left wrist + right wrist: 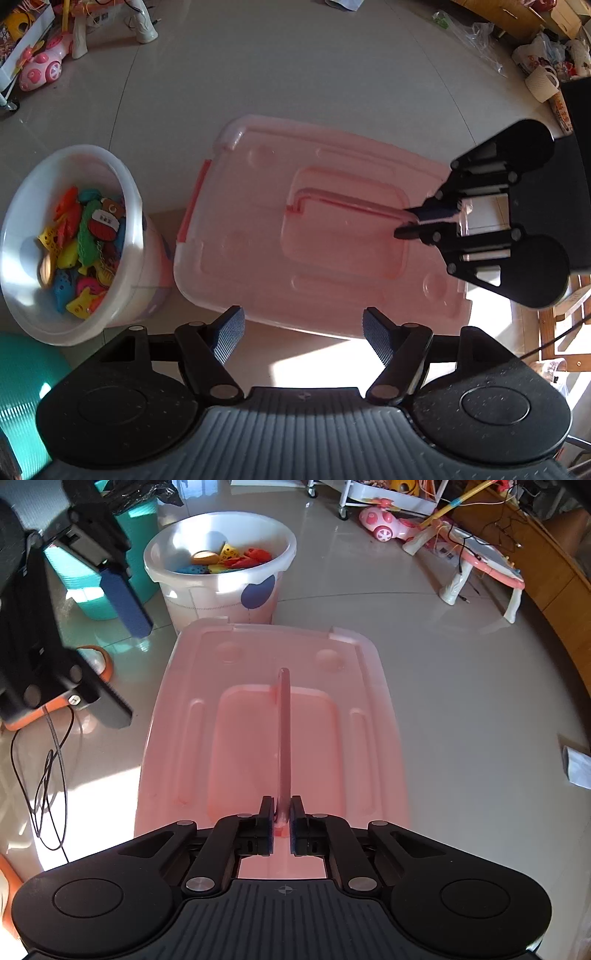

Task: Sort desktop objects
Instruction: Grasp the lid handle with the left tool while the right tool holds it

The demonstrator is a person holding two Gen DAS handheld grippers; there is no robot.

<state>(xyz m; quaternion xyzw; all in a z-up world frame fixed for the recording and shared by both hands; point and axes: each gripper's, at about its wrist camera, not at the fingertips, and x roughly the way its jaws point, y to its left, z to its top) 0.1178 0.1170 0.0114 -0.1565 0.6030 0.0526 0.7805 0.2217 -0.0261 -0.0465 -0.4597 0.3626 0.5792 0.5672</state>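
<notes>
Your right gripper [282,821] is clamped on the raised handle [283,738] of the pink lid [325,236]; your left gripper [303,332] hovers with fingers apart. The toy fish [79,251] already fill the white bucket [125,206] beside the lid, so sorting appears nearly complete.

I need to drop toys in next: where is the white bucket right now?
The white bucket stands on the floor at the left of the left wrist view, right beside the pink lidded box; in the right wrist view it sits just beyond the box's far end.

No legible txt anywhere.
</notes>
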